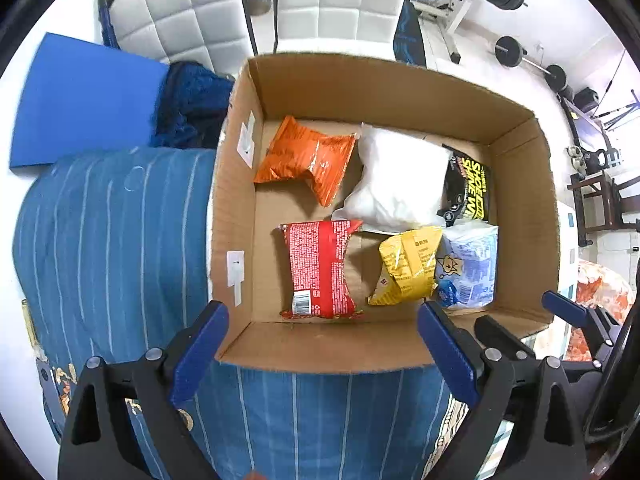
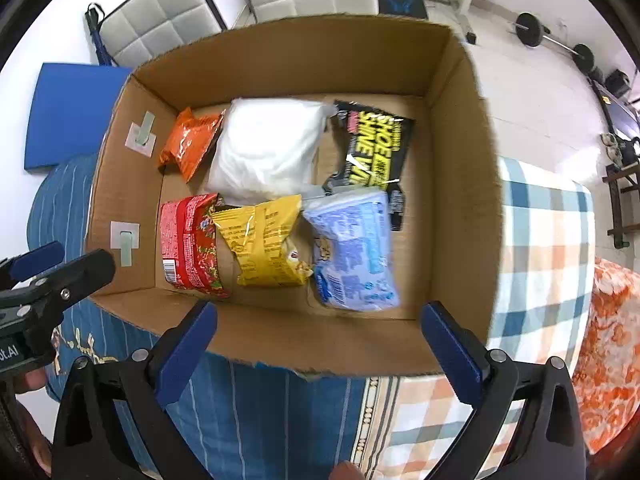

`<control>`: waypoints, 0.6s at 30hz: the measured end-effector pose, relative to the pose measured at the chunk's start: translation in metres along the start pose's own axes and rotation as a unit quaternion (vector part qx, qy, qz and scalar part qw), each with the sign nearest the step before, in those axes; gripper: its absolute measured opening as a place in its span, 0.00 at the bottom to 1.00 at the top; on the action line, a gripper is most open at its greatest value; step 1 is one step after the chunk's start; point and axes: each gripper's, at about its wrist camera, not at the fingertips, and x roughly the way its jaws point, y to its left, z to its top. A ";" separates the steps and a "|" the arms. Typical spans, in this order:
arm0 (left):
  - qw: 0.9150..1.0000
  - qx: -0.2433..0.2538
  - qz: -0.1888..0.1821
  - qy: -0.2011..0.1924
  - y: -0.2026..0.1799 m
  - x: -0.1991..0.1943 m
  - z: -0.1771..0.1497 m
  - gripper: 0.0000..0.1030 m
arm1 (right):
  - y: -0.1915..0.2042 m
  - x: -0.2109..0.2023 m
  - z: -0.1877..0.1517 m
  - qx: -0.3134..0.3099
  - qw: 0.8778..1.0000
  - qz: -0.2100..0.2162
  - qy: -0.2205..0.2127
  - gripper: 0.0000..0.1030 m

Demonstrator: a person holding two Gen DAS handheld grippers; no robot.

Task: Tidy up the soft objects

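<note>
An open cardboard box (image 1: 236, 184) (image 2: 460, 168) sits on a bed and holds several soft packs: an orange bag (image 1: 304, 158) (image 2: 190, 142), a white pouch (image 1: 400, 180) (image 2: 268, 148), a black and yellow pack (image 1: 472, 190) (image 2: 372, 148), a red packet (image 1: 318, 268) (image 2: 188, 240), a yellow packet (image 1: 408, 266) (image 2: 264, 240) and a light blue pack (image 1: 472, 264) (image 2: 356, 248). My left gripper (image 1: 322, 356) is open and empty above the box's near wall. My right gripper (image 2: 318, 352) is open and empty above the same wall.
The box rests on a blue striped blanket (image 1: 112, 240) and a checked blanket (image 2: 544, 248). A blue board (image 1: 84, 100) and a dark blue cloth (image 1: 192, 104) lie to the left. White padded cushions (image 1: 192, 12) stand behind. Weights (image 1: 528, 60) lie on the floor at right.
</note>
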 end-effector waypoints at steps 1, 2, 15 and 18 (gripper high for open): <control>1.000 0.002 0.003 -0.004 -0.002 -0.002 -0.004 0.94 | -0.001 -0.002 -0.001 0.003 1.000 -0.004 -0.003 1.00; 1.000 0.003 0.007 -0.012 -0.003 -0.007 -0.008 0.94 | -0.003 -0.006 -0.004 0.006 1.000 -0.004 -0.007 1.00; 0.994 0.001 0.028 -0.108 -0.017 -0.082 -0.054 0.94 | -0.017 -0.083 -0.051 0.029 0.997 0.004 -0.069 1.00; 0.989 0.002 0.033 -0.146 -0.022 -0.113 -0.076 0.94 | -0.016 -0.114 -0.073 0.028 0.995 0.010 -0.092 1.00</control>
